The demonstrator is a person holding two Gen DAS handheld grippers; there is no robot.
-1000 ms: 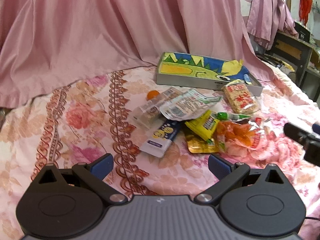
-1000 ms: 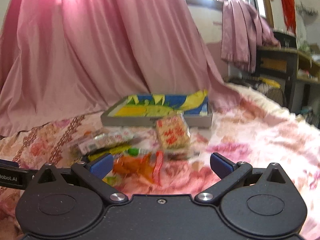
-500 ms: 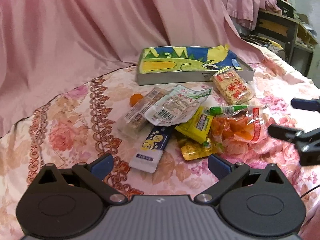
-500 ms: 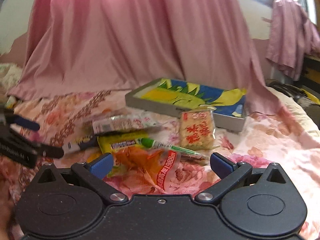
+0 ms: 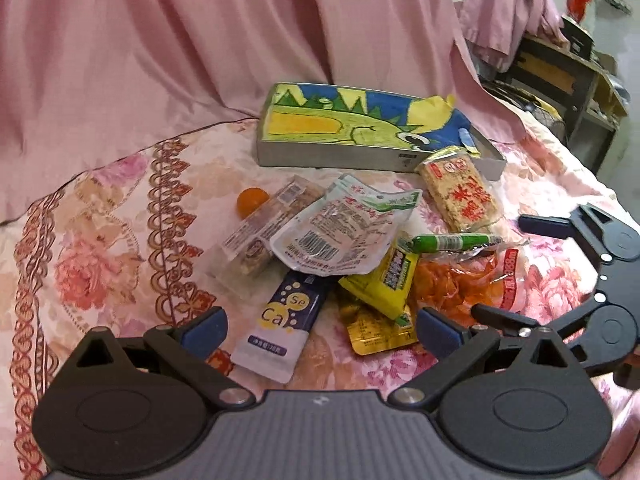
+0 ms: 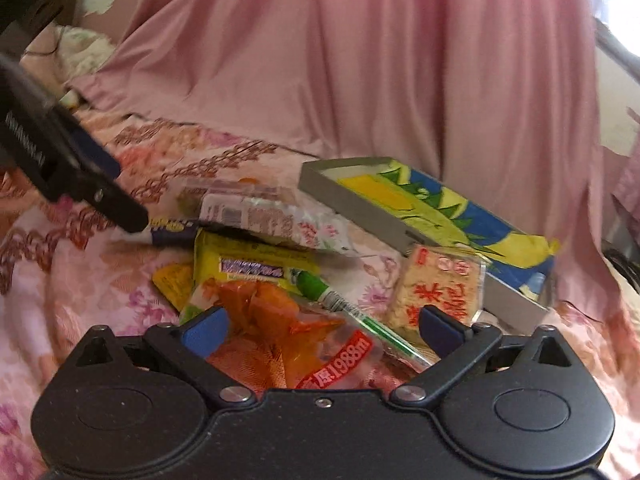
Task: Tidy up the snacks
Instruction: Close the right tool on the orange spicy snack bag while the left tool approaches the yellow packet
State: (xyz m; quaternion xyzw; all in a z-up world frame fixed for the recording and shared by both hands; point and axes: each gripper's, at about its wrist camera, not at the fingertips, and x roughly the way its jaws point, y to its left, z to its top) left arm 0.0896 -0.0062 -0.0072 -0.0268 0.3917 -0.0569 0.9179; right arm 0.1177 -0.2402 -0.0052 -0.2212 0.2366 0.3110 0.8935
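- Right gripper, jaws apart, hangs just over the clear crinkly bag of orange snacks, likely lined up to grasp it.
- Left gripper, jaws spread and empty, hovers near the white-and-blue sachet.
- Shallow grey box with dinosaur drawing sits behind the pile, probably the destination.

A pale pink bedspread covers the bed, printed with rose-red flowers and brown scrollwork bands. Behind it hangs a plain dusty-pink drape. A grey box holds a drawing in yellow, green and blue. The snacks vary: a small orange ball; a clear rice-cracker pack with red lettering; a white and green pouch with a black barcode; a navy and white sachet with yellow circles; a bright yellow packet; a gold packet; a green stick; a clear bag of orange pieces with a red label. Both tongs are black with blue pads.
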